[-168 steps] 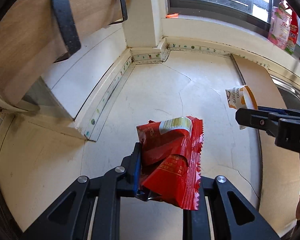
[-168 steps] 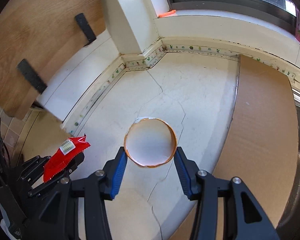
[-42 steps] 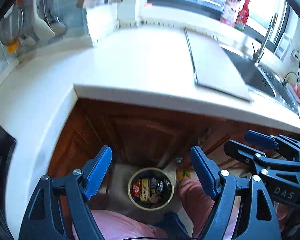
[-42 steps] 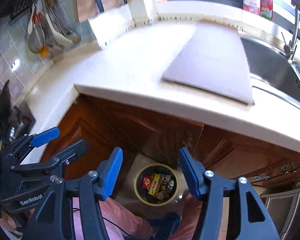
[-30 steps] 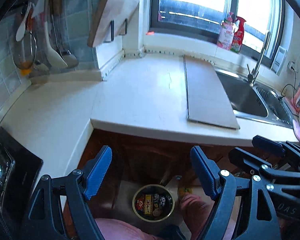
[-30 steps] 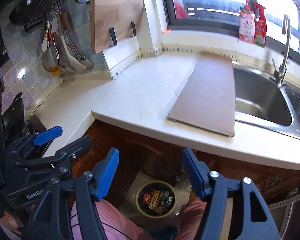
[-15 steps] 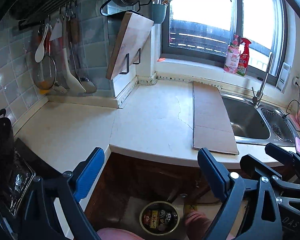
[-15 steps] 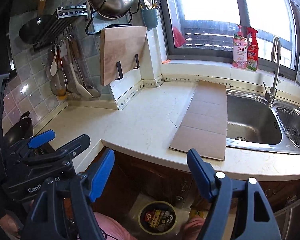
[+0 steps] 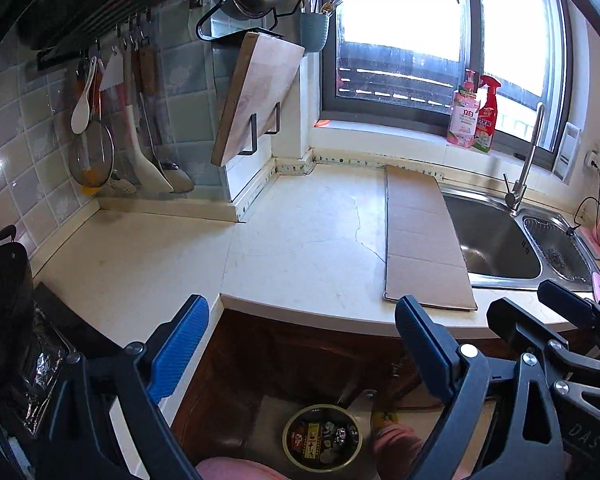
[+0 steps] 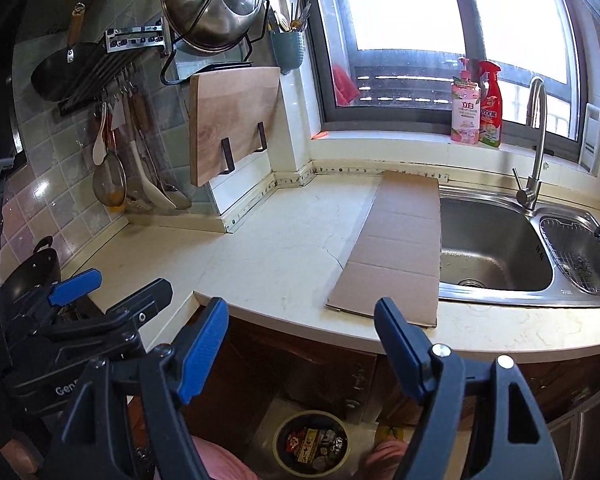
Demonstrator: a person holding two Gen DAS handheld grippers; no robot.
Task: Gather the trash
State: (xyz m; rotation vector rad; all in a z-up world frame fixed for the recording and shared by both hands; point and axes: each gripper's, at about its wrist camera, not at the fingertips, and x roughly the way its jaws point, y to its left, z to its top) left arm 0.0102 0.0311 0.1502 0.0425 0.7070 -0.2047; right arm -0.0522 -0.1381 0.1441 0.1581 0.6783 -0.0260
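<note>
A round trash bin stands on the floor below the counter edge, with several wrappers inside. My left gripper hovers high above it, open, nothing between its blue pads. To its right, at about the same height, my right gripper is also open and empty. The pale countertop shows no trash.
A flat cardboard sheet lies beside the steel sink. A black pot sits at far left. Utensils and a cutting board hang on the wall. Pink-clad legs stand by the bin.
The red wrapper and the paper cup held earlier are gone from both grippers. Over the last second both grippers rose and tilted up, bringing counter and window into view; the jaws widened slightly.
</note>
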